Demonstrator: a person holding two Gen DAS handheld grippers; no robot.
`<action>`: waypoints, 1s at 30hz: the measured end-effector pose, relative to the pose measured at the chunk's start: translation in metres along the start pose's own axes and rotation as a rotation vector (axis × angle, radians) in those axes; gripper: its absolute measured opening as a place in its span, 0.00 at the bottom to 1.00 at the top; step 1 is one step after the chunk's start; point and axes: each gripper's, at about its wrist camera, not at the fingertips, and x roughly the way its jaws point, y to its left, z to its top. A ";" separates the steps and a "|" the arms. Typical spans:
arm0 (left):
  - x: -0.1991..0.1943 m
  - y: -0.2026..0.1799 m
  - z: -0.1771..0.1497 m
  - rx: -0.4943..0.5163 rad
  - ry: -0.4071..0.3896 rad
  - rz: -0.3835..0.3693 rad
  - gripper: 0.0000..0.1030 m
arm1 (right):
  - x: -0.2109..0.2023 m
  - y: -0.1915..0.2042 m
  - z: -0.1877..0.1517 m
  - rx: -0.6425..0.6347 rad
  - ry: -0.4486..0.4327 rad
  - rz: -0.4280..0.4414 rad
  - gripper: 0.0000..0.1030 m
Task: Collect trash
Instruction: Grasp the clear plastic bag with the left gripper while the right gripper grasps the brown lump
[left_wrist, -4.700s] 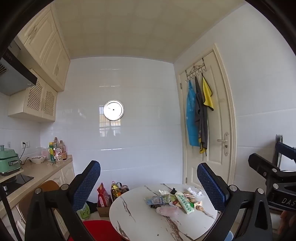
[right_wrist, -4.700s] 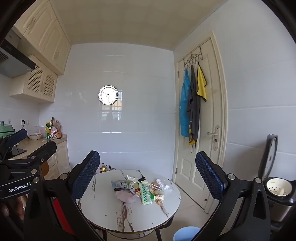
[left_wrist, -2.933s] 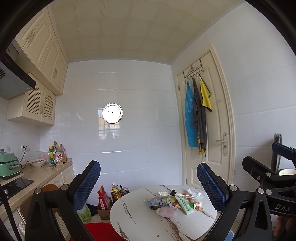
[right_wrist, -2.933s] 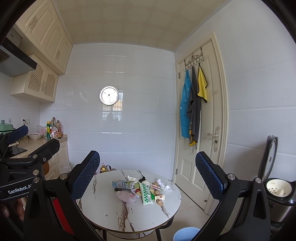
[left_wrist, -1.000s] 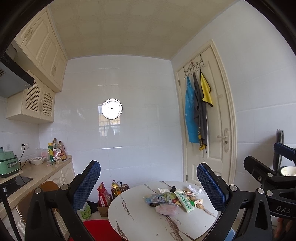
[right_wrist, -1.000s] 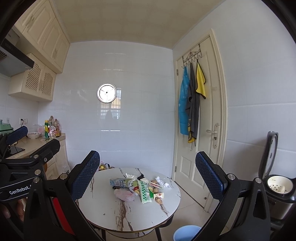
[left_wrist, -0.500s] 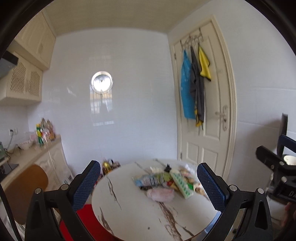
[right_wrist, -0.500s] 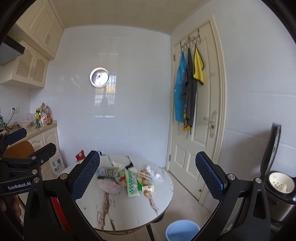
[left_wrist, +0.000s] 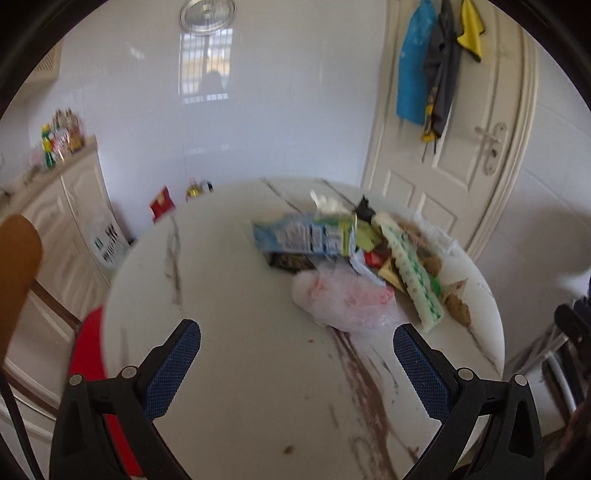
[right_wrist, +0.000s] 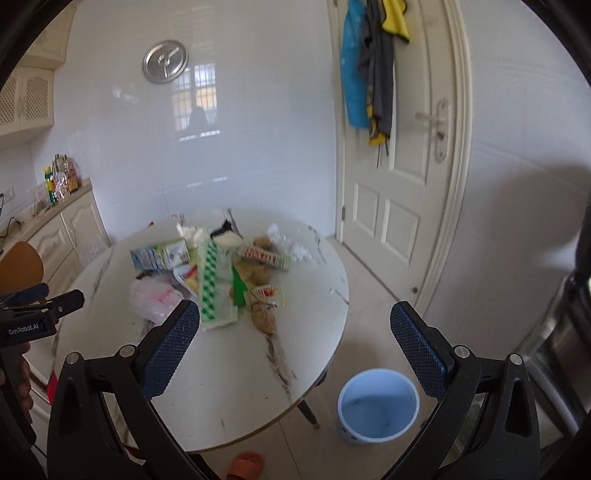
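Observation:
A heap of trash lies on the round marble table (left_wrist: 240, 369) (right_wrist: 229, 387): a clear pink plastic bag (left_wrist: 343, 299) (right_wrist: 153, 295), a blue-green carton (left_wrist: 303, 234) (right_wrist: 159, 254), a green-white checked packet (left_wrist: 415, 273) (right_wrist: 212, 280), wrappers and brown lumps (right_wrist: 263, 317). My left gripper (left_wrist: 295, 356) is open and empty above the table's near side, just short of the bag. My right gripper (right_wrist: 295, 339) is open and empty above the table's right front edge. A light blue bin (right_wrist: 378, 404) stands on the floor at the table's right.
A white door (right_wrist: 391, 166) with hung cloths stands behind the table. Kitchen cabinets (left_wrist: 55, 221) run along the left. A brown chair back (left_wrist: 14, 266) is at the left. A red stool (left_wrist: 88, 354) sits under the table's left side. An appliance (right_wrist: 569, 332) stands at the far right.
Both grippers have tilted down and moved closer to the table. The trash heap now fills the middle of both views and the blue bin shows fully.

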 end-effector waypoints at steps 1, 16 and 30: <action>0.012 -0.003 0.007 -0.015 0.024 -0.015 0.99 | 0.012 -0.003 -0.003 0.004 0.019 0.014 1.00; 0.152 -0.015 0.075 -0.034 0.209 -0.067 1.00 | 0.106 -0.004 -0.006 -0.001 0.187 0.120 1.00; 0.124 0.034 0.048 -0.003 0.216 -0.008 0.99 | 0.159 0.016 -0.008 -0.127 0.316 0.143 0.92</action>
